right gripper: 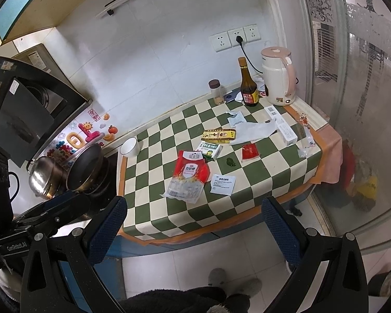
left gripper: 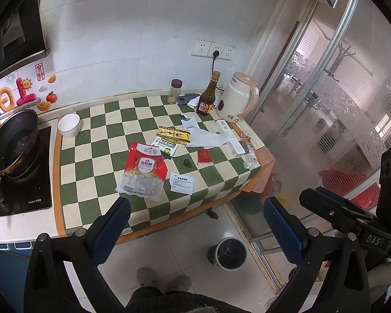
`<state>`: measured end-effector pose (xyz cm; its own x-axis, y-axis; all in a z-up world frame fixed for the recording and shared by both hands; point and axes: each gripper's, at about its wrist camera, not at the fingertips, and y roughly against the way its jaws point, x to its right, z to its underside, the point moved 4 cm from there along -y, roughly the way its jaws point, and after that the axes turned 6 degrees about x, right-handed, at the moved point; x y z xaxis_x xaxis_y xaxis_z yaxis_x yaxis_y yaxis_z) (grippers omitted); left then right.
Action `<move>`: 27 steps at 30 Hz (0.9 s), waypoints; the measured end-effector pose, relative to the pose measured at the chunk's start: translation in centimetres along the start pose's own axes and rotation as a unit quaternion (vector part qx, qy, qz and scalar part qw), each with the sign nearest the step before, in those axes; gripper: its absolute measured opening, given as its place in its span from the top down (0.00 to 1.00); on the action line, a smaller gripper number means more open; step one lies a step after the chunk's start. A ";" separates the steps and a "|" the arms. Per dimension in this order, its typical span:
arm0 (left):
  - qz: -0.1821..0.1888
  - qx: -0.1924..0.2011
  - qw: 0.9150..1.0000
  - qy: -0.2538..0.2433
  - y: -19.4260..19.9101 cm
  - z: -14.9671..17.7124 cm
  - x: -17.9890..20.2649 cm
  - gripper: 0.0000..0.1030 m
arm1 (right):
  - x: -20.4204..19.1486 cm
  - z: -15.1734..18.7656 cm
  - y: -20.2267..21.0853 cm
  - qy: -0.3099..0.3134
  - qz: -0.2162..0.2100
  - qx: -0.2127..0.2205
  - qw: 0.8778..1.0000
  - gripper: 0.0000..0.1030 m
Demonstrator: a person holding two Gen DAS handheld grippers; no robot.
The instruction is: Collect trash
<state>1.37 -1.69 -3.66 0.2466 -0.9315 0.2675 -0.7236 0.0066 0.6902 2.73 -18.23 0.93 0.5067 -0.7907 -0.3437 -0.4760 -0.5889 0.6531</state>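
Trash lies on a green-and-cream checked counter (left gripper: 96,182) (right gripper: 153,216): a red-and-clear sugar bag (left gripper: 144,172) (right gripper: 189,177), a white sachet (left gripper: 182,183) (right gripper: 223,184), a green-and-white box (left gripper: 167,149) (right gripper: 210,150), a yellow box (left gripper: 173,134) (right gripper: 218,134), a red packet (left gripper: 205,156) (right gripper: 249,151), a small green lump (left gripper: 187,162) (right gripper: 230,162) and white papers (left gripper: 208,139) (right gripper: 252,130). A grey bin (left gripper: 227,253) stands on the floor below. My left gripper (left gripper: 195,224) and right gripper (right gripper: 194,224) are open and empty, held back from the counter's front edge.
A white bowl (left gripper: 69,125) (right gripper: 129,146), a jar (left gripper: 175,91), a dark sauce bottle (left gripper: 206,96) (right gripper: 247,84) and a pink-white kettle (left gripper: 236,101) (right gripper: 278,77) stand at the back. A pan (left gripper: 13,146) (right gripper: 84,168) sits on the stove at left. A glass door is at right.
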 end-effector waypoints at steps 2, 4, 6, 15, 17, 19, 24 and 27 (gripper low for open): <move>-0.001 0.000 1.000 0.002 0.0 0.3 0.1 0.00 | -0.1 0.1 0.0 0.001 0.000 0.000 1.000 0.00; -0.001 0.000 1.000 0.004 0.0 0.6 0.3 0.00 | -0.2 0.0 0.1 0.002 -0.001 -0.001 1.000 0.00; -0.002 0.001 1.000 0.004 0.1 0.9 0.6 0.00 | -0.2 -0.1 0.1 0.001 -0.002 -0.002 1.000 0.00; -0.001 -0.001 1.000 0.005 0.7 -0.4 -0.9 0.00 | -0.9 0.0 0.2 0.001 -0.010 -0.005 1.000 0.00; -0.001 0.000 1.000 0.005 0.8 -0.4 -1.0 0.00 | -0.8 0.0 0.2 0.000 -0.011 -0.004 1.000 0.00; 0.000 -0.001 1.000 0.005 0.7 -0.4 -1.0 0.00 | -0.7 0.0 0.2 0.001 -0.010 -0.005 1.000 0.00; 0.000 -0.001 1.000 0.005 0.7 -0.4 -1.0 0.00 | -0.9 0.1 0.2 0.001 -0.010 -0.006 1.000 0.00; 0.000 -0.001 1.000 0.005 0.8 -0.3 -0.9 0.00 | -0.7 0.1 0.1 0.000 -0.010 -0.005 1.000 0.00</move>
<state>0.80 -0.71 -3.18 0.2529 -0.9281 0.2734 -0.7224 0.0069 0.6915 2.26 -17.78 1.18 0.5162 -0.7786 -0.3568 -0.4582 -0.6031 0.6530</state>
